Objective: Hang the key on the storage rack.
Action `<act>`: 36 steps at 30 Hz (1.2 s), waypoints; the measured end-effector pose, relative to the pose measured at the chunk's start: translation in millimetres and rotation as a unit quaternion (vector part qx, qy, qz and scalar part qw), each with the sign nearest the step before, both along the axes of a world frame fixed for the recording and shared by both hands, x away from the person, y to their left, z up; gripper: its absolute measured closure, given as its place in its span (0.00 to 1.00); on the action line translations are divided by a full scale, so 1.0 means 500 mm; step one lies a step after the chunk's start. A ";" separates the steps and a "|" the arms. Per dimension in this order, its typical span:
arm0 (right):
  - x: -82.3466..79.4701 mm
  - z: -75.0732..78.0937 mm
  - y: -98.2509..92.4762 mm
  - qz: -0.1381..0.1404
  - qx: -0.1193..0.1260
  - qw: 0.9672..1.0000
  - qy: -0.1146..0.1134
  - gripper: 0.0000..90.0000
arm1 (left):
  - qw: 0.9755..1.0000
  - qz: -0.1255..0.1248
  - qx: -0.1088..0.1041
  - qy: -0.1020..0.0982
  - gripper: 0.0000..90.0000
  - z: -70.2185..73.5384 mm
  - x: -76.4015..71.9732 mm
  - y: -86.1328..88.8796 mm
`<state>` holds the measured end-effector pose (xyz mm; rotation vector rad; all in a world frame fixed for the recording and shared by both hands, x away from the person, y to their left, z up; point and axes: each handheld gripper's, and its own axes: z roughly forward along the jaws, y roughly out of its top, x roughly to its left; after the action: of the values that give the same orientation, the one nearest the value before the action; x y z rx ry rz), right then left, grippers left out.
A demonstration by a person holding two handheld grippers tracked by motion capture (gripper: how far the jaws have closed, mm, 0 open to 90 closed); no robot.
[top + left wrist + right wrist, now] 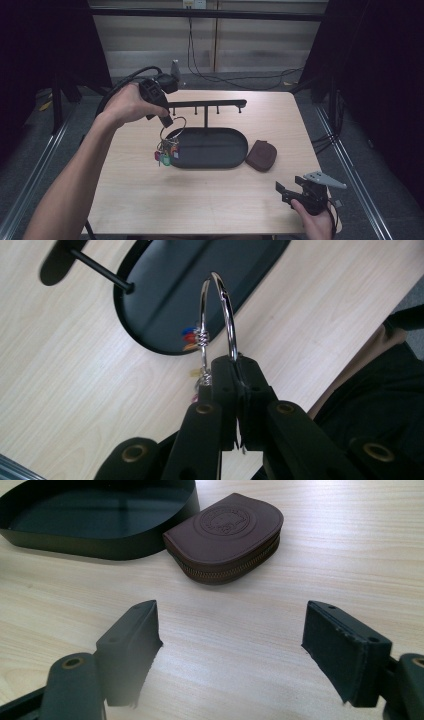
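A lab recording bay; black curtains [45, 40], loose floor cables [235, 77], metal rails [35, 165].

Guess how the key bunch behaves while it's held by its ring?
Likely swings: the keys hang loose below the key ring, which the left tongs pinch at one spot. The polished metal ring may slip or pivot in the pads. Probably fairly heavy for its size.

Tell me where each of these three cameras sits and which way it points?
High view: above the person's side, looking forward and down on the table; both forearms and claws enter from below.
Left gripper view: rides the left claw, looking down past its shut jaws, clamped on the key ring.
Right gripper view: rides the right claw, low, between open jaws.
Shared: black tray and brown pouch.
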<state>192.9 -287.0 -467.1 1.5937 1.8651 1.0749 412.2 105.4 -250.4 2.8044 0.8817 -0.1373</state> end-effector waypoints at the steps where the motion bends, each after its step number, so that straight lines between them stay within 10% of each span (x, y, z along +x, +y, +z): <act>1: -0.001 0.000 0.000 -0.001 -0.001 1.000 0.000 0.25 | 1.000 0.001 0.003 -0.006 0.98 -0.001 0.003 0.002; 36: -0.002 -0.002 -0.004 -0.009 0.000 1.000 0.005 0.26 | 0.998 0.052 0.028 -0.026 0.98 -0.046 0.104 0.029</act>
<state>191.8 -289.2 -468.2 1.6153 1.8543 1.0621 464.3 120.1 -273.5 2.7924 1.0322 -0.0247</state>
